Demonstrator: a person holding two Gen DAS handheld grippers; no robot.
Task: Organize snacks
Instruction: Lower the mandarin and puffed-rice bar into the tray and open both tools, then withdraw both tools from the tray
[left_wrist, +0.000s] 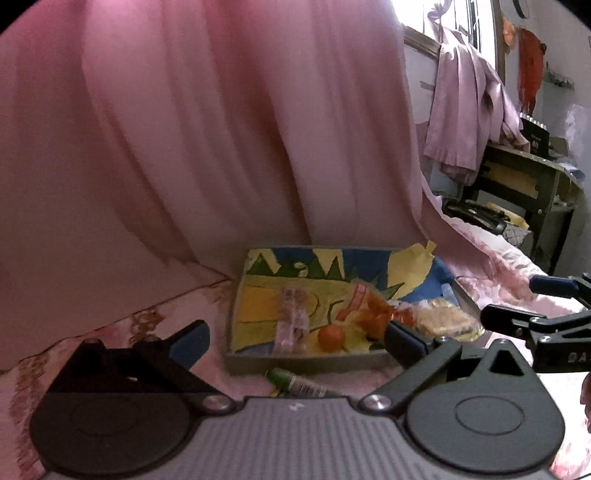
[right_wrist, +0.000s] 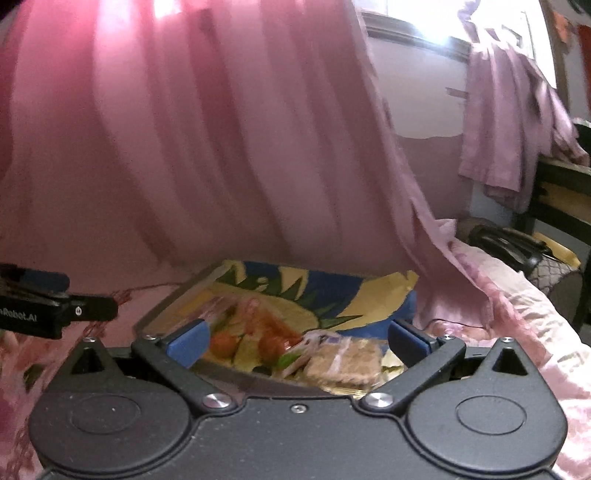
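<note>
A shallow tray (left_wrist: 303, 363) with a bright yellow, blue and green printed lining sits on the pink bedspread. In it lie a clear wrapped snack bar (left_wrist: 291, 321), an orange packet (left_wrist: 373, 314) and a clear pack of biscuits (left_wrist: 443, 319). A green packet (left_wrist: 299, 384) lies on the bed just in front of the tray. My left gripper (left_wrist: 295, 341) is open and empty, just short of the tray. My right gripper (right_wrist: 297, 343) is open and empty over the tray's near edge (right_wrist: 236, 380), with the biscuit pack (right_wrist: 343, 360) between its fingers. It also shows in the left wrist view (left_wrist: 517, 302).
A pink curtain (left_wrist: 221, 129) hangs right behind the tray. The pink bedspread (left_wrist: 110, 332) spreads to both sides. At the far right a dark wooden table (left_wrist: 528, 177) stands with pink cloth (left_wrist: 465, 107) draped on it and dark bags (left_wrist: 476, 214) below.
</note>
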